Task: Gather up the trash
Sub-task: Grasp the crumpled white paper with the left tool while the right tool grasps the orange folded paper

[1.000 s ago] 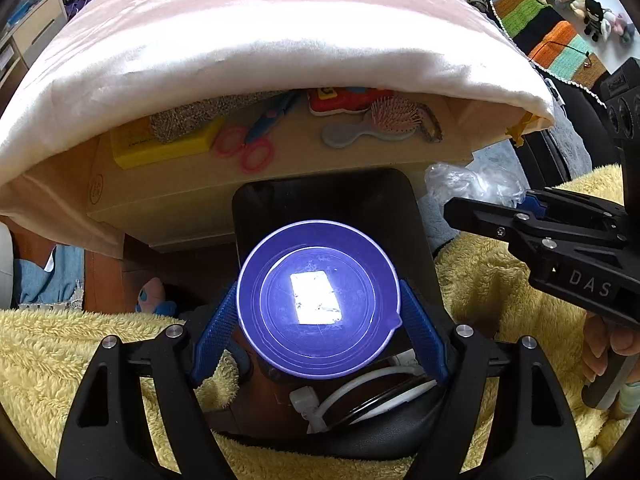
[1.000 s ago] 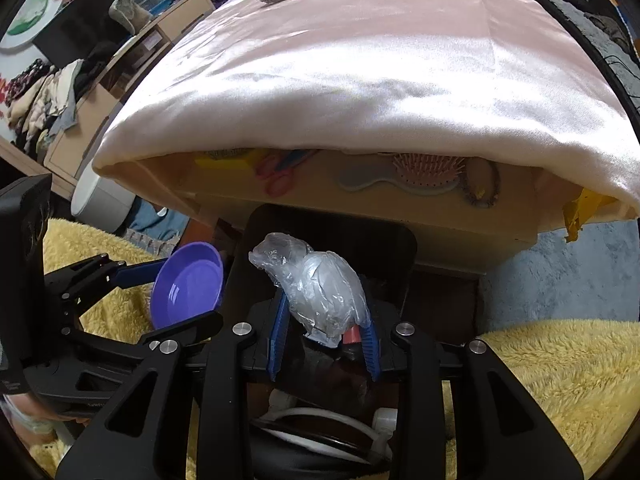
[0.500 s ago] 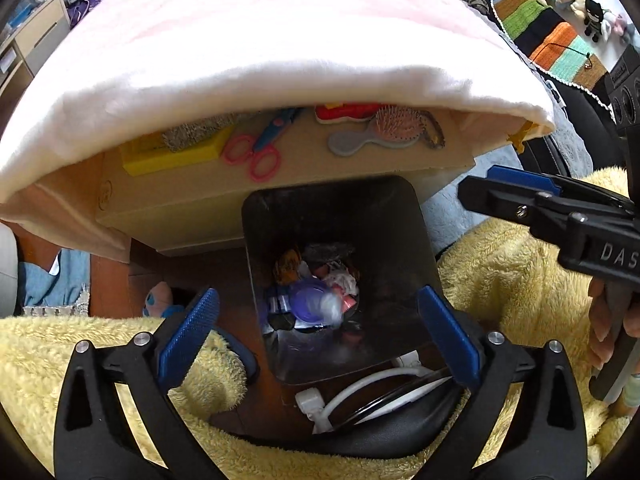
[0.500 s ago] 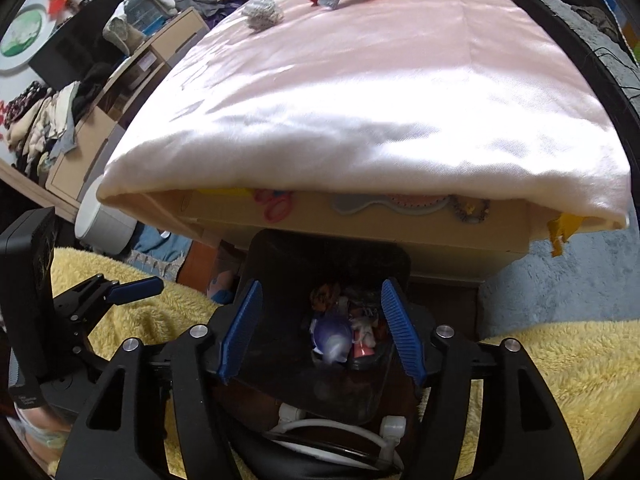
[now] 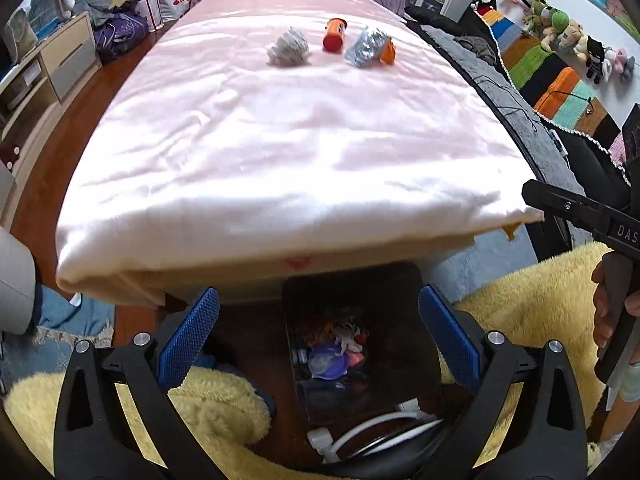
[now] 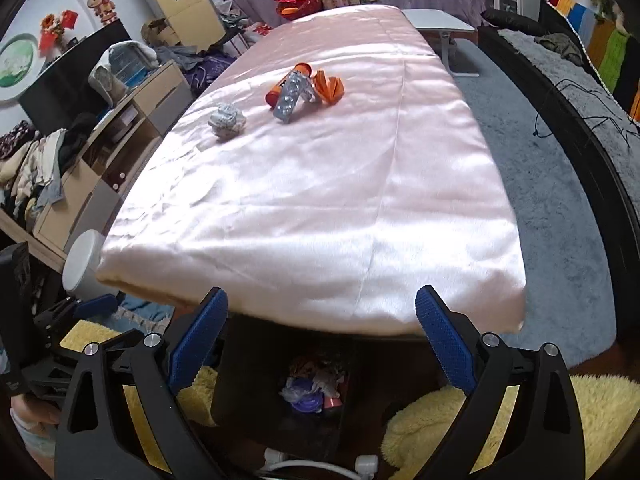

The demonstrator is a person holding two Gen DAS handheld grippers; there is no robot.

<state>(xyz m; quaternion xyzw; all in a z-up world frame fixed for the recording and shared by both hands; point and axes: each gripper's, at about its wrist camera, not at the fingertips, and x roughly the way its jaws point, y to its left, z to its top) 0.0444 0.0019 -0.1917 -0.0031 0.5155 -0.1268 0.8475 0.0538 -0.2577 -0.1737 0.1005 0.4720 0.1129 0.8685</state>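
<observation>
the left gripper is wide open and holds nothing. the right gripper is wide open too, with nothing between its blue pads. both hang above a black trash bin that stands on the floor, right by the near edge of the counter. inside the bin lie a purple lid, a bit of clear plastic and other small scraps. the counter has a pink cloth over it. far back on the cloth sit a crumpled paper ball, an orange bottle, a silver pill pack and an orange wrapper, all close together. a fluffy yellow rug lies beside the bin.
</observation>
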